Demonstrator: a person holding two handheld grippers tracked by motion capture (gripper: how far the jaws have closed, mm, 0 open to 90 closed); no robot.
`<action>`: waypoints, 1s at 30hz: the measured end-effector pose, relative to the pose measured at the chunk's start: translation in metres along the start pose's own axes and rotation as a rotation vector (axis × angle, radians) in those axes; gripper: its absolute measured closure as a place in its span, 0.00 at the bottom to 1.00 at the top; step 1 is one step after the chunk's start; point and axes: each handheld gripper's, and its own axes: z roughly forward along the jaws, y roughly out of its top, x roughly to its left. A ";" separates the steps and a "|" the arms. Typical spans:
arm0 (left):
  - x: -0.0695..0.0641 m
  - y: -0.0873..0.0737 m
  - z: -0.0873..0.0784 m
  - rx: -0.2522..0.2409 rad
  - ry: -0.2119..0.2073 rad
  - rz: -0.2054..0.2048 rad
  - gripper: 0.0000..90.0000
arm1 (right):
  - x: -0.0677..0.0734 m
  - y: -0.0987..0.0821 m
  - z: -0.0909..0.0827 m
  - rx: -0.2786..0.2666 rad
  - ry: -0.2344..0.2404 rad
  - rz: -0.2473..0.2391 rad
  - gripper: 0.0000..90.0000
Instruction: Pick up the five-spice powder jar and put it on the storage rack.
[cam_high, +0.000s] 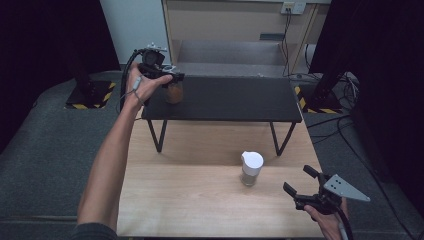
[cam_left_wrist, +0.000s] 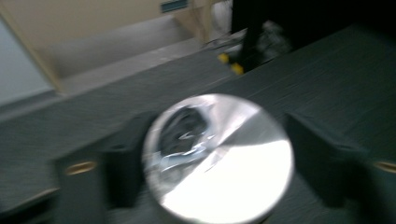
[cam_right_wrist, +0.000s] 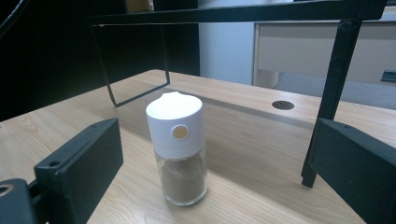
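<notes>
Right gripper (cam_high: 299, 190) at five o'clock on the wooden bench (cam_high: 200, 210), jaws wide, empty; white-capped jar (cam_high: 251, 168) just beyond; far at eleven o'clock on the black shelf (cam_high: 240, 97), left gripper (cam_high: 175, 79) parted around silver-lidded jar (cam_high: 174, 92), pads clear

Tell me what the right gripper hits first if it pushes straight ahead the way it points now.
Most likely the white-capped shaker jar: it stands upright on the wooden table, centred ahead of the right gripper, whose jaws are open. How far off it stands is unclear.

Grey carpet floor (cam_high: 45, 150), beige cabinet (cam_high: 225, 25) behind, dark curtains (cam_high: 380, 75) flanking.
</notes>
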 end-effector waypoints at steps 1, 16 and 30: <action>-0.006 -0.001 0.000 -0.008 0.035 0.020 0.13 | 0.000 0.000 0.000 0.001 0.000 -0.001 0.03; -0.013 -0.011 -0.046 -0.134 0.011 0.048 0.06 | 0.000 0.000 0.001 0.003 0.012 -0.003 0.03; -0.033 -0.049 -0.097 -0.263 -0.133 0.119 0.06 | 0.000 0.001 0.002 0.001 0.019 -0.010 0.04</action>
